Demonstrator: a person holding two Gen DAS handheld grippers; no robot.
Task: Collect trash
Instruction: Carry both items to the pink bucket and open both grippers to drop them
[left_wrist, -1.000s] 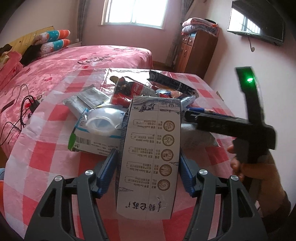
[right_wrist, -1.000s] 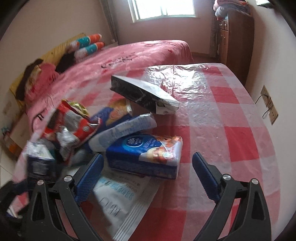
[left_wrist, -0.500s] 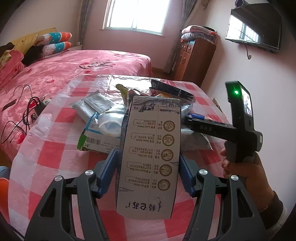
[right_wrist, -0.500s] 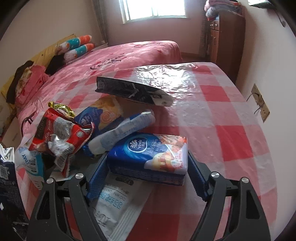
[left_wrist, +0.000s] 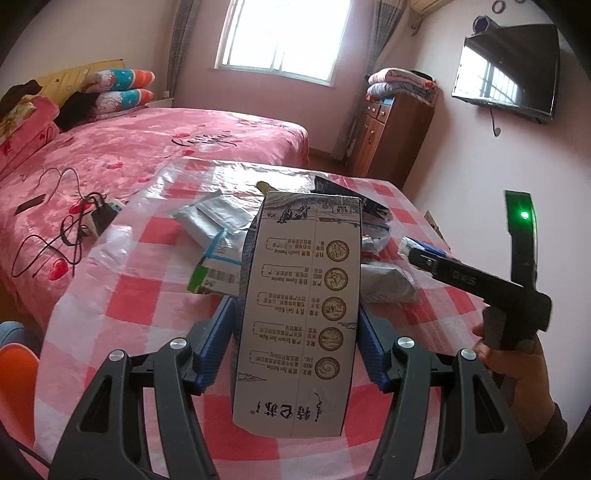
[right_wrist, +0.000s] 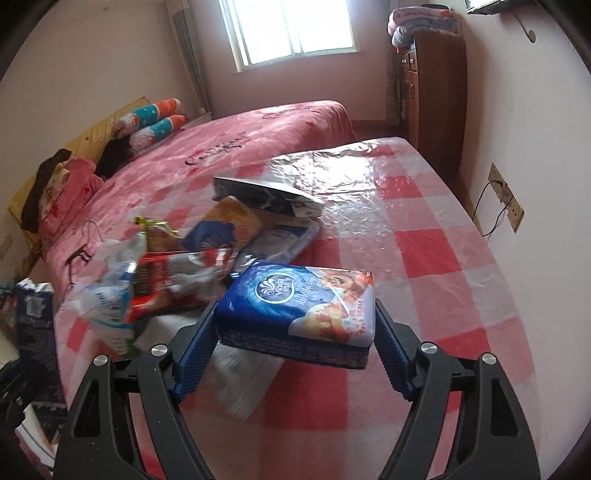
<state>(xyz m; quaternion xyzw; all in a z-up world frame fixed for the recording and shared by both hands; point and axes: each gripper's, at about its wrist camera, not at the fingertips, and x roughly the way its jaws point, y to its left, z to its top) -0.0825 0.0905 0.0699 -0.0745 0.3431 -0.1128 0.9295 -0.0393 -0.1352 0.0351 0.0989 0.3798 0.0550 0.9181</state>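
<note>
The left jaws (left_wrist: 297, 347) are clamped on a tall white milk carton (left_wrist: 299, 306), blue pads pressed to its two long sides; its long axis runs straight out toward twelve o'clock, printed face up, and it appears to be held clear of the tabletop (left_wrist: 122, 295). The right jaws (right_wrist: 295, 354) grip a blue tissue pack (right_wrist: 299, 302) by its short ends, so the pack lies crosswise between the pads, long axis from nine to three o'clock, its underside apparently raised off the red-checked cloth.

From the right jaws, the remaining litter lies at ten to twelve o'clock: a crumpled red snack wrapper (right_wrist: 173, 280) just beside the pack, a pale plastic sleeve (right_wrist: 284, 240) beyond it, and a dark flat box (right_wrist: 266, 195) farther out. A white pouch (right_wrist: 240, 384) lies under the pack, toward seven o'clock. In the left view the heap sits behind the carton at eleven to one o'clock, with the person's hand (left_wrist: 517, 369) on the right tool at three o'clock.

No bin shows in either view, so I cannot tell which way the loads must go; both jaws are full, and the pile is nearer the right.
</note>
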